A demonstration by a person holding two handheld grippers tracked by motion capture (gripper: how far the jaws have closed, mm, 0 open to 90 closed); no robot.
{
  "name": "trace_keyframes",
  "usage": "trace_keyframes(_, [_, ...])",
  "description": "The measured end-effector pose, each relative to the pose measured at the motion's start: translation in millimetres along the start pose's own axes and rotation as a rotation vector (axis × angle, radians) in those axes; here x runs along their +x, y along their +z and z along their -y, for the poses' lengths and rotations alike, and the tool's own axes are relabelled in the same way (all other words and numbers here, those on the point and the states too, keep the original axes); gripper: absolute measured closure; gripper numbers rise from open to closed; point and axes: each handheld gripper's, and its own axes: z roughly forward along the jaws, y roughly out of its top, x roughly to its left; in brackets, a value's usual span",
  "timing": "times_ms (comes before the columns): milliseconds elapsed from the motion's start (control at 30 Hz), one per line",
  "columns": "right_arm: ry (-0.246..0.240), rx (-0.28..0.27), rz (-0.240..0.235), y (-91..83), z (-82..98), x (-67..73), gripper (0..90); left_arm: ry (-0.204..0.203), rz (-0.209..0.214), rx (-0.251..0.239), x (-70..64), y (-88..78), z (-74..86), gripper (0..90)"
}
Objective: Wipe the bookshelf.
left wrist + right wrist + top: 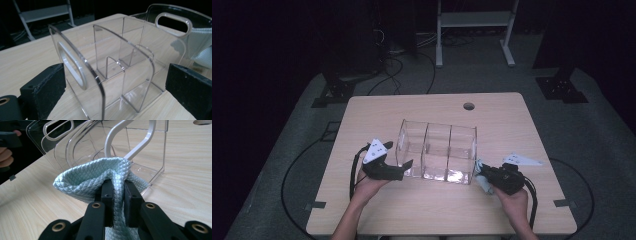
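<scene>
We find the right gripper (117, 195) clamped on the cloth (97, 178) for wiping, left gripper (112, 87) gaping round the organizer (437, 150), centre frame, steadying it.

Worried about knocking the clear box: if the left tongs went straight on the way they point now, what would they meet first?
Most likely the clear organizer itself. Its near end wall with the handle slot already stands between the open left tongs, so its walls and dividers lie straight ahead. How near the tongs' base is stays unclear.
</scene>
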Motion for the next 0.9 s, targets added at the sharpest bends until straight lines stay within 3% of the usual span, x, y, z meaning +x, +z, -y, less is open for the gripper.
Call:
trace_keyframes(133, [-0.001, -0.001, -0.002, 0.1, 0.3, 0.5, 80.0, 0.007, 0.051, 0.017, 6.6, 8.8, 1.5, 5.6])
trace_keyframes(233, [0.001, -0.001, -0.003, 0.0, 0.3, 0.2, 80.0, 0.005, 0.055, 0.015, 11.4, 13.6, 3.0, 8.8])
trace_keyframes(467, [0.001, 0.001, -0.006, 0.7, -0.2, -0.9, 80.0, -0.046, 0.11, 0.009, 23.2, 20.7, 8.0, 19.5])
trace_keyframes(700, [-0.002, 0.001, -0.01, 1.2, 0.1, -1.2, 79.9, -0.039, 0.145, 0.006, 21.1, 22.9, 8.5, 29.3])
trace_keyframes(900, [-0.002, 0.005, -0.005, 2.1, 0.2, -2.3, 79.9, -0.042, 0.16, 0.017, 22.6, 16.4, 8.7, 31.7])
